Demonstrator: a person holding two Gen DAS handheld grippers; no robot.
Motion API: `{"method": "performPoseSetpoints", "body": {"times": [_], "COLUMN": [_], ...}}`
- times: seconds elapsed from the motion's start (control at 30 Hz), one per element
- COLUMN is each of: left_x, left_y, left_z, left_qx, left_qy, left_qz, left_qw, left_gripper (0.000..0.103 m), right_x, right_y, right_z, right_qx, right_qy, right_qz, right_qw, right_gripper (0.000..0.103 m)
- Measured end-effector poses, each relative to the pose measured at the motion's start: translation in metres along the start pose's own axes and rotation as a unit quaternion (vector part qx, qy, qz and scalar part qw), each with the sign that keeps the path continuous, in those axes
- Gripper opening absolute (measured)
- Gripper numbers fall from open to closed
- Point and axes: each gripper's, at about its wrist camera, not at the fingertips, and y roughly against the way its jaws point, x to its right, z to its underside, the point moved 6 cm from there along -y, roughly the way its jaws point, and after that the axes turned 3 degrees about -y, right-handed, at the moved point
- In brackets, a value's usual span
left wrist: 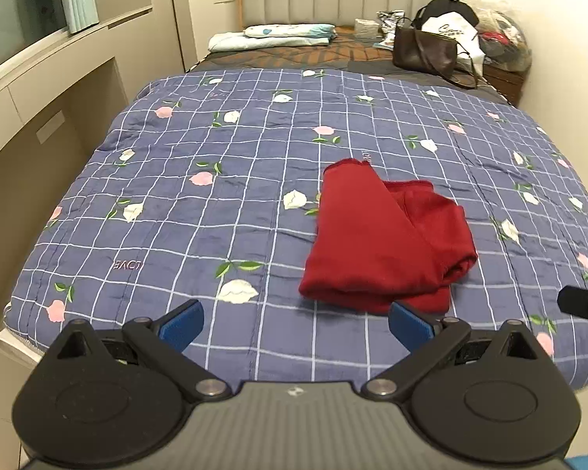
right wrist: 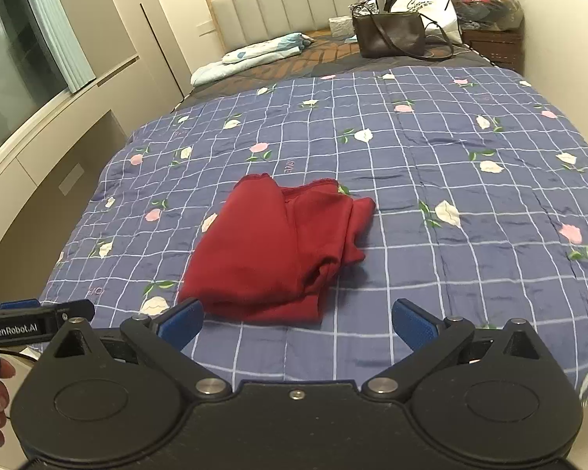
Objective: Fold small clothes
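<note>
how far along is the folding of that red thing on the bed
Mostly done, it seems: the red garment lies folded in a compact stack on the blue floral quilt, though its right edge is bunched. Nothing is in hand: the left gripper and right gripper are open, short of it. Possibly left: neatening that edge.

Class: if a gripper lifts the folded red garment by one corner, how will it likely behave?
The red garment looks soft and creased, so it would probably droop and unfold. Its loose layers would likely slide apart. Pushed across the quilt, it may bunch rather than glide.
</note>
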Motion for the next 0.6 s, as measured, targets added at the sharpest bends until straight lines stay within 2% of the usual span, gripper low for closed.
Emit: {"method": "performPoseSetpoints", "body": {"times": [0.33, 0.6], "left_x": [-0.029, -0.048], "left_y": [0.018, 0.025], "left_z": [0.033, 0.049], "left_qx": [0.002, -0.004], "left_qy": [-0.034, -0.046], "left_qz": [0.021, 0.036], "left_qw": [0.9992, 0.9983], "left_gripper": [0.102, 0.102], "right_x": [-0.031, -0.047], "right_y": [0.033, 0.045], "right_z": [0.049, 0.073], "right_qx": [-0.004, -0.004], "right_qy": [-0.017, -0.041], "right_qz": [0.02, 0.034], "right_qw": [1.0, 0.999], "right_gripper": [0.102, 0.102]}}
